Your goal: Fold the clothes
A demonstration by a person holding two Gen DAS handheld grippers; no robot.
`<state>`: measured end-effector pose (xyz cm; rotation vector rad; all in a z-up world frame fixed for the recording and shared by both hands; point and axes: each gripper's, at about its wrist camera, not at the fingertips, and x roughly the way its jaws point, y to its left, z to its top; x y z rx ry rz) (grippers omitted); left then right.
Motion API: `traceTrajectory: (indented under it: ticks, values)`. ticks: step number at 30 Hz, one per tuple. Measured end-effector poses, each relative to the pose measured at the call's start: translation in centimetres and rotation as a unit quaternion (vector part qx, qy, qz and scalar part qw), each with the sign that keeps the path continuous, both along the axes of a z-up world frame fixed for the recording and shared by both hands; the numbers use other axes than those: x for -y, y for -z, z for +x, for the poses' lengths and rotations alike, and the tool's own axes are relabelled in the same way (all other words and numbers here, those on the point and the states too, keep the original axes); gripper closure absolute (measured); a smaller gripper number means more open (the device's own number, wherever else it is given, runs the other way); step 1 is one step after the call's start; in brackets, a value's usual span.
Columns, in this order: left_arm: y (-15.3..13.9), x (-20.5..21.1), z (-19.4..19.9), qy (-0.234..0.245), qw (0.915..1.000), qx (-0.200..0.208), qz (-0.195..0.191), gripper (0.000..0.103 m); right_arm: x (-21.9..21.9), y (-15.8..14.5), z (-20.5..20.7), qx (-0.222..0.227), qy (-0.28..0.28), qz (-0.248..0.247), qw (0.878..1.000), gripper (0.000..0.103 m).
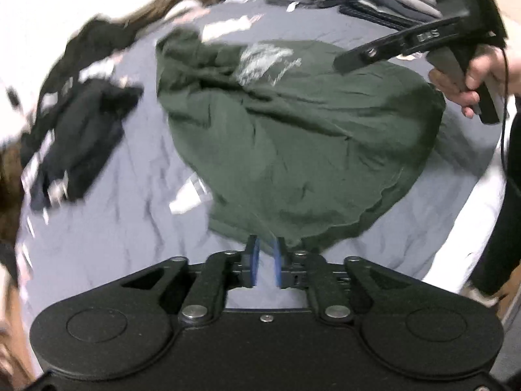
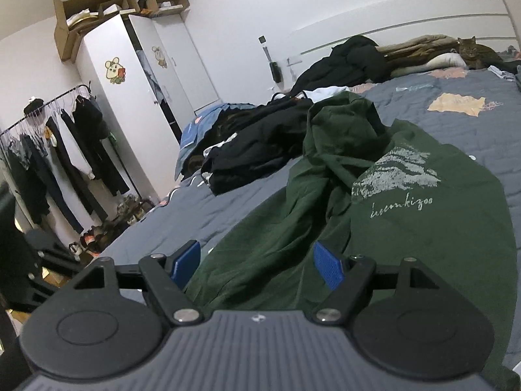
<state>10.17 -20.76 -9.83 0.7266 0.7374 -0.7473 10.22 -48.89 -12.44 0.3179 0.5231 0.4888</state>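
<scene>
Green shirt (image 1: 293,137) just beyond left tool (image 1: 266,262).

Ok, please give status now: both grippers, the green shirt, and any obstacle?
Left gripper open, nothing between pads. Right gripper open wide over the hem. Green T-shirt crumpled on grey bedspread, unfolded. Black clothes pile beside it, apart.

White walls; white wardrobe (image 2: 136,97) with cardboard boxes (image 2: 94,9) on top, clothes rack (image 2: 49,150) beside it, shoes (image 2: 107,228) on floor. Bed (image 2: 456,130) has grey quilt.
</scene>
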Motion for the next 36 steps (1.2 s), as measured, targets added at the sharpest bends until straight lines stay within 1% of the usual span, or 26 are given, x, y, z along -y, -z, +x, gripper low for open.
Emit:
traceTrajectory:
  ticks: [1, 2, 4, 5, 6, 8, 11, 15, 17, 18, 19, 20, 21, 22, 23, 25, 26, 27, 28, 29, 30, 31, 32, 33, 35, 36]
  values:
    - [-0.1, 0.6, -0.3, 0.019, 0.9996, 0.018, 0.012, 0.052, 0.0, 0.0, -0.1, -0.001, -0.001, -0.001, 1.0, 0.027]
    - [0.1, 1.4, -0.6, 0.047, 0.9977, 0.039, 0.029, 0.046, 0.0, 0.0, -0.1, -0.002, 0.0, -0.002, 1.0, 0.027]
    - [1.2, 2.9, -1.5, 0.106, 0.9902, 0.062, 0.066, 0.045, 0.1, 0.0, 0.0, -0.005, 0.0, -0.003, 1.0, 0.027]
    - [1.9, 3.7, -1.9, 0.136, 0.9844, 0.067, 0.088, 0.045, 0.2, 0.1, 0.0, -0.006, 0.0, -0.003, 1.0, 0.027]
    - [2.7, 4.2, -2.4, 0.167, 0.9767, 0.073, 0.114, 0.045, 0.2, 0.2, 0.0, -0.008, 0.0, -0.004, 1.0, 0.027]
    - [4.4, 5.1, -3.2, 0.224, 0.9566, 0.082, 0.168, 0.045, 0.3, 0.3, 0.1, -0.013, -0.001, -0.007, 1.0, 0.027]
    - [6.6, 5.4, -3.4, 0.282, 0.9281, 0.098, 0.222, 0.047, 0.3, 0.5, 0.2, -0.017, -0.004, -0.008, 1.0, 0.027]
    - [8.9, 5.2, -3.2, 0.323, 0.8985, 0.127, 0.269, 0.05, 0.2, 0.5, 0.3, -0.017, -0.01, -0.009, 1.0, 0.027]
    - [10.2, 4.8, -3.2, 0.346, 0.8789, 0.14, 0.297, 0.051, 0.2, 0.6, 0.3, -0.017, -0.014, -0.008, 1.0, 0.027]
    - [10.8, 4.4, -3.2, 0.357, 0.8688, 0.149, 0.309, 0.053, 0.1, 0.6, 0.3, -0.018, -0.016, -0.008, 1.0, 0.027]
    - [11.4, 4.1, -3.2, 0.367, 0.8584, 0.158, 0.322, 0.063, 0.1, 0.7, 0.3, -0.02, -0.018, -0.009, 1.0, 0.027]
    - [11.8, 3.8, -3.1, 0.371, 0.8519, 0.164, 0.332, 0.07, 0.0, 0.8, 0.4, -0.021, -0.02, -0.011, 1.0, 0.027]
    - [12.2, 3.5, -2.9, 0.368, 0.8503, 0.165, 0.338, 0.089, 0.0, 0.8, 0.4, -0.022, -0.021, -0.012, 0.999, 0.027]
    - [12.2, 3.4, -2.5, 0.36, 0.8538, 0.163, 0.339, 0.096, -0.1, 0.9, 0.4, -0.023, -0.022, -0.014, 0.999, 0.027]
    - [11.7, 3.4, -2.1, 0.341, 0.8682, 0.156, 0.326, 0.097, -0.1, 0.9, 0.3, -0.023, -0.022, -0.015, 0.999, 0.027]
    - [10.1, 3.5, -1.1, 0.288, 0.9032, 0.139, 0.286, 0.101, 0.0, 0.8, 0.3, -0.023, -0.022, -0.013, 0.999, 0.027]
    - [8.7, 3.6, -0.4, 0.25, 0.9264, 0.126, 0.251, 0.101, 0.1, 0.7, 0.2, -0.023, -0.021, -0.011, 0.999, 0.027]
    - [7.0, 3.6, 0.4, 0.205, 0.9501, 0.11, 0.208, 0.101, 0.2, 0.7, 0.2, -0.021, -0.019, -0.01, 1.0, 0.027]
    - [5.0, 3.5, 1.3, 0.155, 0.9721, 0.089, 0.152, 0.101, 0.3, 0.6, 0.2, -0.019, -0.017, -0.007, 1.0, 0.027]
    - [2.9, 3.2, 2.3, 0.1, 0.9888, 0.065, 0.09, 0.101, 0.5, 0.5, 0.2, -0.018, -0.014, -0.003, 1.0, 0.027]
    - [0.8, 2.6, 3.1, 0.048, 0.9977, 0.041, 0.025, 0.101, 0.7, 0.3, 0.2, -0.016, -0.011, 0.001, 1.0, 0.027]
    - [-1.2, 1.7, 3.9, -0.004, 0.999, 0.017, -0.041, 0.101, 0.9, 0.2, 0.1, -0.014, -0.007, 0.006, 1.0, 0.027]
    - [-2.9, 0.8, 4.5, -0.051, 0.9934, -0.007, -0.103, 0.101, 1.2, 0.1, 0.2, -0.013, -0.002, 0.014, 1.0, 0.027]
    - [-4.2, -0.2, 5.0, -0.094, 0.9828, -0.027, -0.157, 0.101, 1.6, -0.1, 0.2, -0.012, 0.003, 0.021, 1.0, 0.027]
    - [-6.4, -2.3, 5.7, -0.168, 0.9516, -0.062, -0.25, 0.101, 2.2, -0.4, 0.1, -0.009, 0.013, 0.035, 0.999, 0.027]
    - [-7.0, -3.0, 6.0, -0.196, 0.9361, -0.076, -0.282, 0.102, 2.5, -0.6, 0.0, -0.006, 0.017, 0.04, 0.999, 0.027]
